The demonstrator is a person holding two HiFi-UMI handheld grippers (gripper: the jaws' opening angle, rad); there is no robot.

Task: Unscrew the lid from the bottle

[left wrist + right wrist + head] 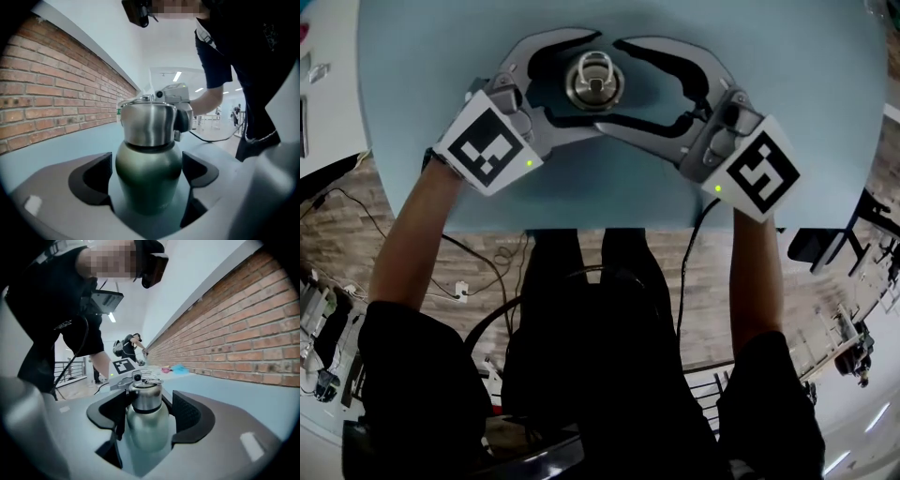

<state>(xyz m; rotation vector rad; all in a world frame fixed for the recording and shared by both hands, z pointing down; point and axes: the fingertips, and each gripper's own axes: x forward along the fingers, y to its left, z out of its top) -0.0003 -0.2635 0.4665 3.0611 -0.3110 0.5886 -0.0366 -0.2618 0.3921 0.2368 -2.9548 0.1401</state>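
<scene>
Head view: bottle (593,82) upright on blue table (787,56), framed by left gripper (601,82) and right gripper (612,84). Left gripper view: jaws released, spread either side of the bottle, steel lid (147,123) on. Right gripper view: jaws likewise parted, bottle between, ungripped.

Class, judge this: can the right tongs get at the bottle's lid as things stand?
Probably yes. The right tongs stand open on either side of the lid of the bottle, with nothing else between them.

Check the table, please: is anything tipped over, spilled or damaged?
Nothing stands out. The bottle stands upright on the table with its lid on, and no spill or damage is visible.
</scene>
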